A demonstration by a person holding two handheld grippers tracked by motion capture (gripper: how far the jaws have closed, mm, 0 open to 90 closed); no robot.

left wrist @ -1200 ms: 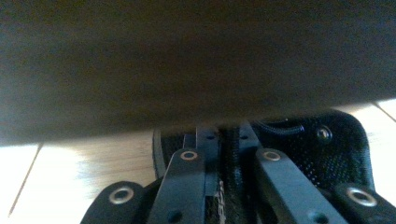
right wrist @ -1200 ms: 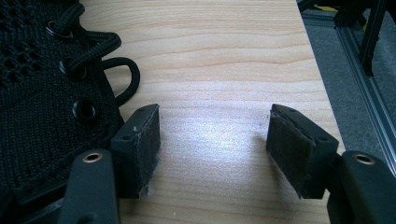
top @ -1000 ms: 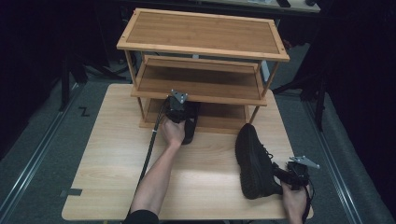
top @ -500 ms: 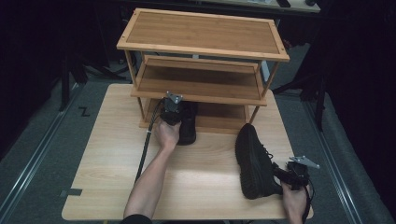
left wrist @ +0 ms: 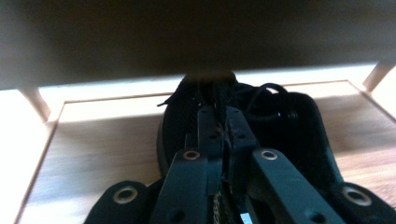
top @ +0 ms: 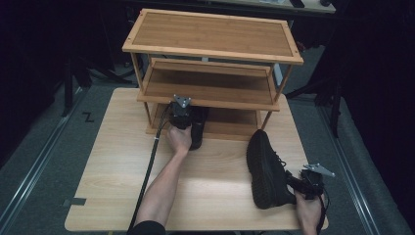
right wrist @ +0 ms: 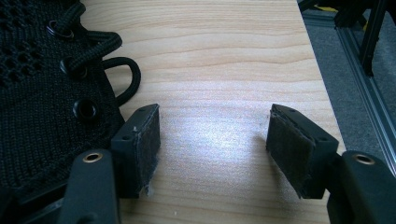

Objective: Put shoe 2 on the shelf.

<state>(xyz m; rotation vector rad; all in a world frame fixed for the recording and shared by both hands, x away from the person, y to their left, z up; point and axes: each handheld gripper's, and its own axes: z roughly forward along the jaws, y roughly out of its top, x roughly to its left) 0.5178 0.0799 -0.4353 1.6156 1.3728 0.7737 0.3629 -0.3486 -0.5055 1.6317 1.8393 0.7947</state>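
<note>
Left gripper (left wrist: 219, 126) pinched on the heel collar of a black shoe (left wrist: 289, 135), jaws just closed, at the front edge of the rack's (top: 215, 129) bottom shelf. Right gripper (right wrist: 212, 140) wide open, empty, beside the second shoe (top: 266, 169) near the table's (top: 112, 171) right front corner. Probably light, soft knit; stiffer heel rim the best hold.

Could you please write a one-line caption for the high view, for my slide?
Left hand-held gripper shut on a black shoe at the wooden rack's bottom shelf; second shoe lies beside the right hand-held gripper.
</note>
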